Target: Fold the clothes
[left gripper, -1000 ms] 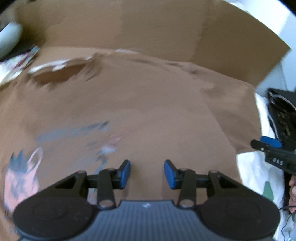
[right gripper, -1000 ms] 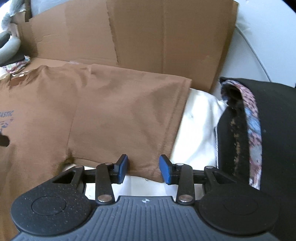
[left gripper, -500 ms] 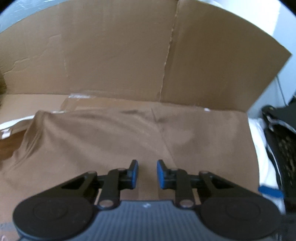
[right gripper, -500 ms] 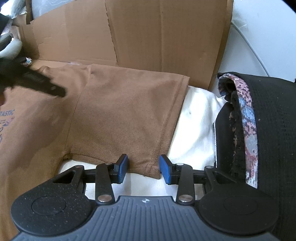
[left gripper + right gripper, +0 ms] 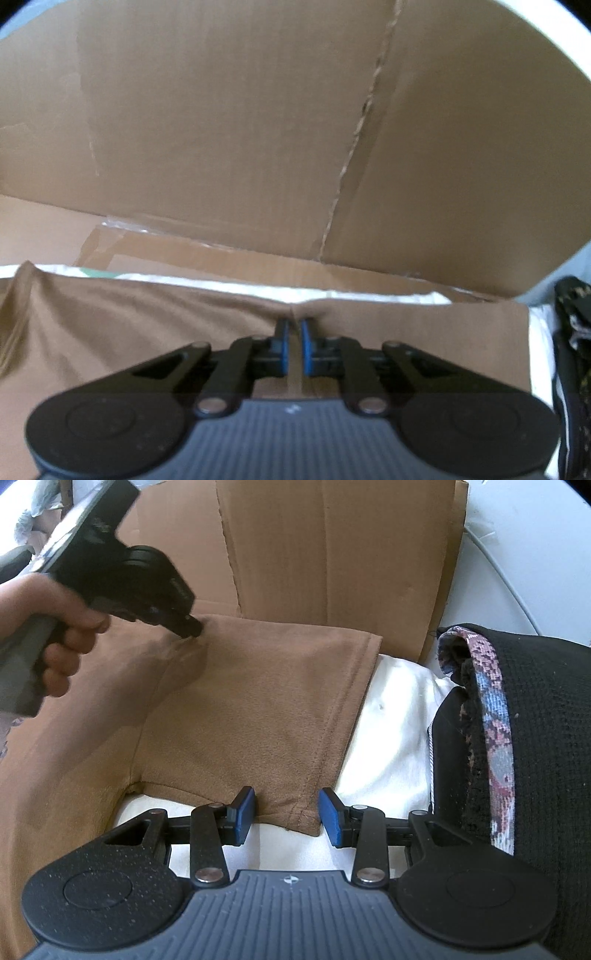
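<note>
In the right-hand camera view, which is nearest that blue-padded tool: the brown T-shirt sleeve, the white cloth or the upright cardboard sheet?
From the right tool, nearest first:
1. Brown T-shirt sleeve: its hem corner lies between the open pads.
2. White cloth: under the sleeve, showing to the right.
3. Upright cardboard sheet: at the back.

A tall sheet of plain brown corrugated cardboard [image 5: 229, 122] stands upright along the far edge of the work surface, filling most of the left wrist view. A ragged vertical crease [image 5: 354, 147] runs down it, right of centre. Another flat brown cardboard panel [image 5: 207, 254] lies at its foot, with a strip of clear tape [image 5: 122, 223] at the joint. In the right wrist view, daylight falls bright on a smooth white wall [image 5: 524, 546] at the right, a thin pale cable [image 5: 506, 579] curving across it. White cloth bedding [image 5: 391, 723] covers the surface below. At the right edge sits a black knitted cushion with a multicoloured woven band [image 5: 535, 738]. The top left corner is blurred clutter.
</note>
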The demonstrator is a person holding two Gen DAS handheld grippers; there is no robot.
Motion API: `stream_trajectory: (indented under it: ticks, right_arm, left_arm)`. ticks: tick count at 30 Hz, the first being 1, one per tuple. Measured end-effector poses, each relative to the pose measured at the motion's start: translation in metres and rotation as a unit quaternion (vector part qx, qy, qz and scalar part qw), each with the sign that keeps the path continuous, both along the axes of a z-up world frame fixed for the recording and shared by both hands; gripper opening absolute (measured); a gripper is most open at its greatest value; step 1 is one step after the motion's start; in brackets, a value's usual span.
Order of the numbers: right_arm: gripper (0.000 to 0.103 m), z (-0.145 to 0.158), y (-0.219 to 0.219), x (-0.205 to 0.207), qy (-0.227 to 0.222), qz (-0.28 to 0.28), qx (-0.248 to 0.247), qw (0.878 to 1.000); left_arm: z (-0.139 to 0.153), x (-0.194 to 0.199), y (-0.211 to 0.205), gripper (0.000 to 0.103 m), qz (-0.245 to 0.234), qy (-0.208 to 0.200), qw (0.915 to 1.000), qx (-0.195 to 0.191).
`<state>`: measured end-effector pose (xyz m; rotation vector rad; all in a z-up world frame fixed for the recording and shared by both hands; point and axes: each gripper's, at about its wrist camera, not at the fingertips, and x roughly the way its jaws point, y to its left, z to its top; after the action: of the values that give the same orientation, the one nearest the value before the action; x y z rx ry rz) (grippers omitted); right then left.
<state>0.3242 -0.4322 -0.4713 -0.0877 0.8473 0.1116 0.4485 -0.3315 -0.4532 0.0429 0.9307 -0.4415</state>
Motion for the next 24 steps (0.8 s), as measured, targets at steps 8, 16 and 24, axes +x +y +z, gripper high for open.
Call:
stream_trajectory:
  ticks: [8,16,24]
  right_arm:
    - [0.045,-0.003,0.0,-0.002,-0.001,0.002,-0.002,1.0]
    - [0.046,0.001,0.004,-0.002,0.018,-0.008,-0.007,1.0]
    - [0.046,0.016,0.0,-0.009,0.014,-0.034,0.023,0.999]
  left_arm:
    - [-0.004,0.02,-0.01,0.01,0.007,0.016,0.9996,0.022]
    - [0.006,0.032,-0.013,0.011,-0.013,0.043,0.998,0.045]
    - [0.034,0.023,-0.004,0.032,-0.026,0.042,0.9975,0.05]
